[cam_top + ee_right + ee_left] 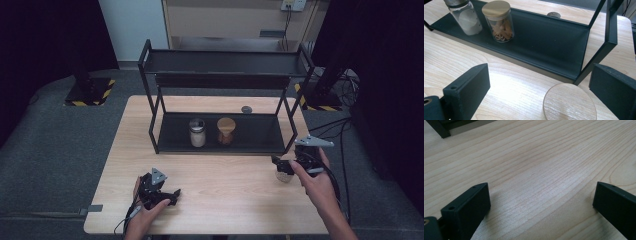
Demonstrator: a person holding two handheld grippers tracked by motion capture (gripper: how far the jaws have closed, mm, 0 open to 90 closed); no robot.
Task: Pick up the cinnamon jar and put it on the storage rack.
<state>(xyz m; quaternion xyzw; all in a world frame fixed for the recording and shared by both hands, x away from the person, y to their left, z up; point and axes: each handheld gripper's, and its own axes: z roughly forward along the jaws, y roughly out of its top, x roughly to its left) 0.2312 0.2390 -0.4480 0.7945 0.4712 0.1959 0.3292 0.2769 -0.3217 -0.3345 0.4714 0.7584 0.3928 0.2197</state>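
A black two-tier rack (225,67) stands at the back of the wooden table (225,200). Its lower shelf (549,42) carries a metal-lidded jar of white powder (197,133) (466,17) and a wooden-lidded jar of brown pieces (226,131) (499,22). A third jar (284,175) stands on the table by the rack's front right leg. Its round wooden lid (569,103) lies low between the jaws of my right gripper (281,167) (539,72), which is open and straddles it without touching. My left gripper (170,192) (541,187) hovers open over bare wood near the front edge.
A small grey disc (246,109) (554,15) lies on the table behind the rack. The rack's front right leg (596,52) rises just beyond the third jar. A corner of the rack (439,128) shows far from the left gripper. Cables trail on the floor at right.
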